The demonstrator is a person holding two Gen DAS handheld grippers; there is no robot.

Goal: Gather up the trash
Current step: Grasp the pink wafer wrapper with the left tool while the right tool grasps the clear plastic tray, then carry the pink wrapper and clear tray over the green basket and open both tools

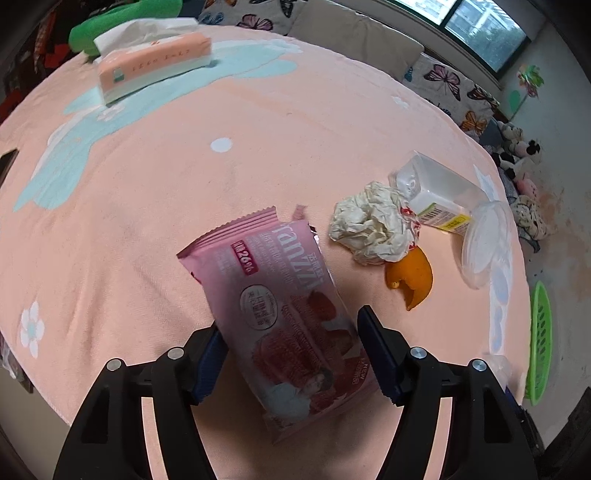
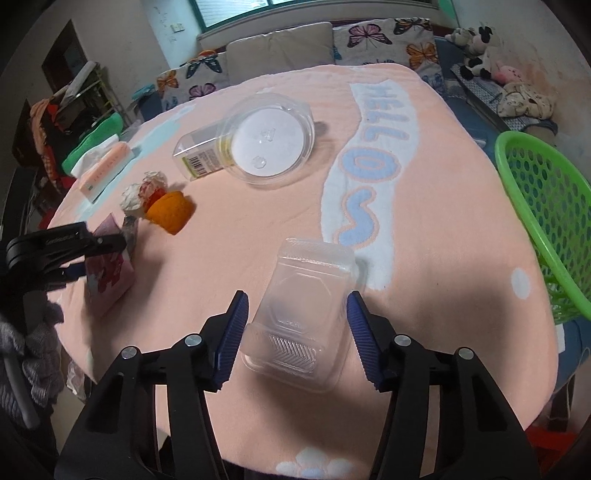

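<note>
Between the spread pads of the right gripper (image 2: 295, 332) a clear plastic clamshell (image 2: 303, 317) is seen lying near the front edge of the peach-covered table (image 2: 424, 295), seemingly untouched. A pink snack wrapper (image 1: 280, 317) is framed by the left gripper (image 1: 291, 354); whether it is pinched cannot be told. A green basket (image 2: 535, 221) hangs off the right edge.

Soft daylight comes in from the window (image 1: 476, 26) at the back. The pink cloth (image 2: 258, 229) looks bright and even, with a dark shadow near the bottom. Both pictures bend round at the edges, and the corners go black. Far things look a little fuzzy.
</note>
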